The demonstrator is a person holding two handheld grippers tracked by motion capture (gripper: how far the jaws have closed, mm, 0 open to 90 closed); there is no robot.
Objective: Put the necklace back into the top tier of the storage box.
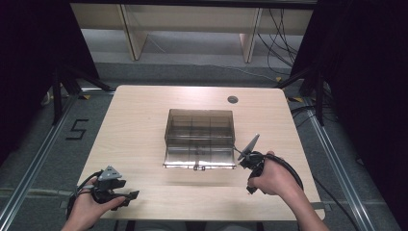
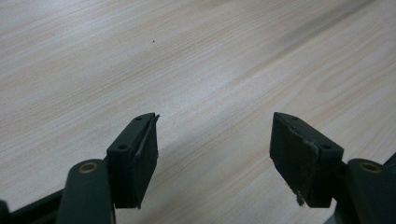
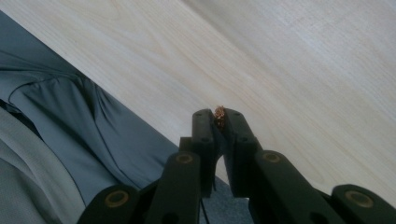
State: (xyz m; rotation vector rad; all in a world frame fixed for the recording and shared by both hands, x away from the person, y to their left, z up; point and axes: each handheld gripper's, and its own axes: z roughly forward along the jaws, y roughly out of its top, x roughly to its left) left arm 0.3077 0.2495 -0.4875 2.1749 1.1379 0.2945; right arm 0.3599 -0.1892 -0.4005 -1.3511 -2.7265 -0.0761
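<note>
With the right gripper (image 3: 219,122) pinched tight on a tiny gold bit (image 3: 219,112) just right of the open clear box (image 1: 199,139), I'd go slow and drop it squarely into one compartment.

Right gripper (image 3: 219,116) clamping a small object above the table edge.

The two black jaws are standing closed, pinching a tiny brownish-gold object (image 3: 219,112) at their tips; its identity cannot be determined. Light wooden table (image 3: 289,70) is running diagonally behind the jaws. Grey fabric (image 3: 70,121), creased, is lying beyond the table edge at lower left.
</note>
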